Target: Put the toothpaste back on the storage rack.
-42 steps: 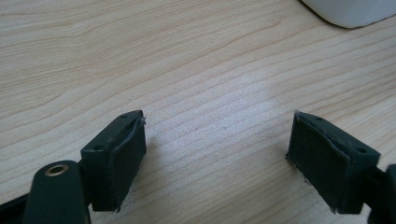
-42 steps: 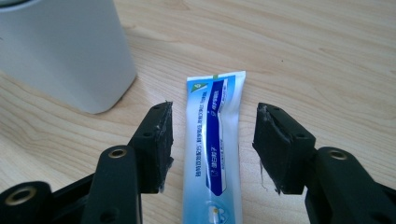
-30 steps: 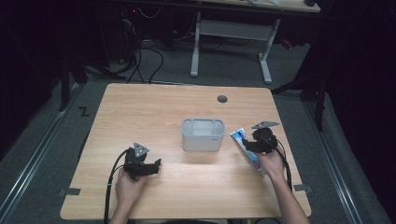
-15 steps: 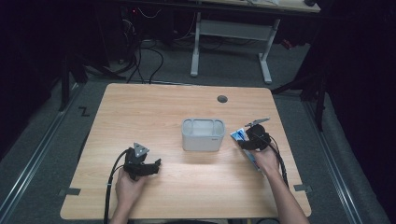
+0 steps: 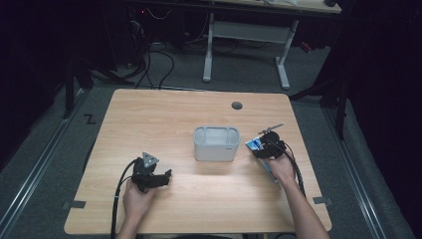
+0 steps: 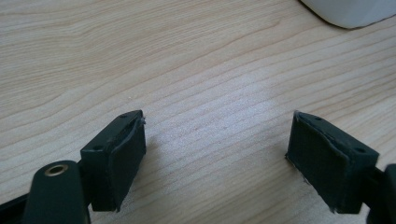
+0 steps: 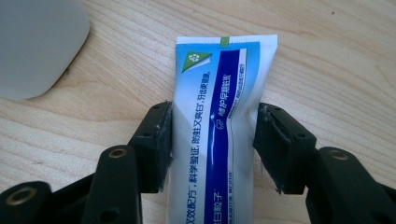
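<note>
Blue-and-white plastic toothpaste tube (image 7: 217, 135) lies flat on the light wooden table (image 5: 164, 114), just to the right of the grey rounded plastic container (image 5: 216, 143) at the table's middle. In the right gripper view the tube's crimped flat end points away from the camera; printing faces up.

Right gripper (image 7: 212, 140) straddles the tube across its width. Left pad sits against the tube's edge; right pad is at or just off the other edge, and I cannot tell whether it presses. Jaws stand fairly wide, about the tube's width, so this reads as bracketing, not yet a firm pinch. In the high view the right gripper (image 5: 266, 148) is low over the tube, close to the container's right wall.

Left gripper (image 6: 215, 158) rests apart, toward the near left of the table, jaws spread with bare wood between them. A corner of the container shows at the top right of its view.

Risks, as I judge them:
- The tube is soft and slick. Squeezed edge to edge, it may buckle or fold rather than seat, then slide out on the lift.
- Pads appear to sit toward the flat end, so the heavier end may droop and swing.
- If the pads ride on the table, they may skid and push the tube sideways.
- The container is near; a drooping tube could catch its rim or nudge it.
</note>
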A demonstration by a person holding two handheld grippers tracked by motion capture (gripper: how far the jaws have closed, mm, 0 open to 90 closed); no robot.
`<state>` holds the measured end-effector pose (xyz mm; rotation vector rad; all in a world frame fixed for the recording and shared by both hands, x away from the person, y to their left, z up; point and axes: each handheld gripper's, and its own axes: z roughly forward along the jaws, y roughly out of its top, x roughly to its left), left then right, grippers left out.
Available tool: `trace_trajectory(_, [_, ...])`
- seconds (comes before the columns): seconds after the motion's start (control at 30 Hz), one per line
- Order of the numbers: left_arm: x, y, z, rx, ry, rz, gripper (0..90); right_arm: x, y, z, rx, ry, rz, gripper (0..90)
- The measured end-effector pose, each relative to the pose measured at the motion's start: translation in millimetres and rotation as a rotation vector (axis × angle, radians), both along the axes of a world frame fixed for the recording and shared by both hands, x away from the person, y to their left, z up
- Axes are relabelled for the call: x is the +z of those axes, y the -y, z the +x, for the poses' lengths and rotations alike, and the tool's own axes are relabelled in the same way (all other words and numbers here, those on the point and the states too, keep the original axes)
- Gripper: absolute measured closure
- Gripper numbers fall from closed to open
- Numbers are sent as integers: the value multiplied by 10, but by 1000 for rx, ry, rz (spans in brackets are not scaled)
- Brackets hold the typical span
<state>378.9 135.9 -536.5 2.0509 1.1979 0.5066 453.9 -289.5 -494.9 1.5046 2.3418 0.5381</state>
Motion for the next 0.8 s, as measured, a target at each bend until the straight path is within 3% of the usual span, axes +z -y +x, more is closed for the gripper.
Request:
trace_trajectory(0.17, [0, 0, 0, 0, 0, 0, 196, -20, -32, 61, -2, -39, -25, 452])
trace_trajectory(0.33, [0, 0, 0, 0, 0, 0, 196, -49, 28, 96, -26, -76, 32, 456])
trace_trajectory(0.43, [0, 0, 0, 0, 0, -1, 196, -35, 2, 107, -22, -94, -4, 495])
trace_trajectory(0.6, [0, 0, -1, -1, 0, -1, 195, -14, -36, 86, 7, -69, -70, 609])
trace_trajectory(0.8, [0, 0, -1, -1, 0, -1, 195, 25, -35, 62, 25, -55, -73, 705])
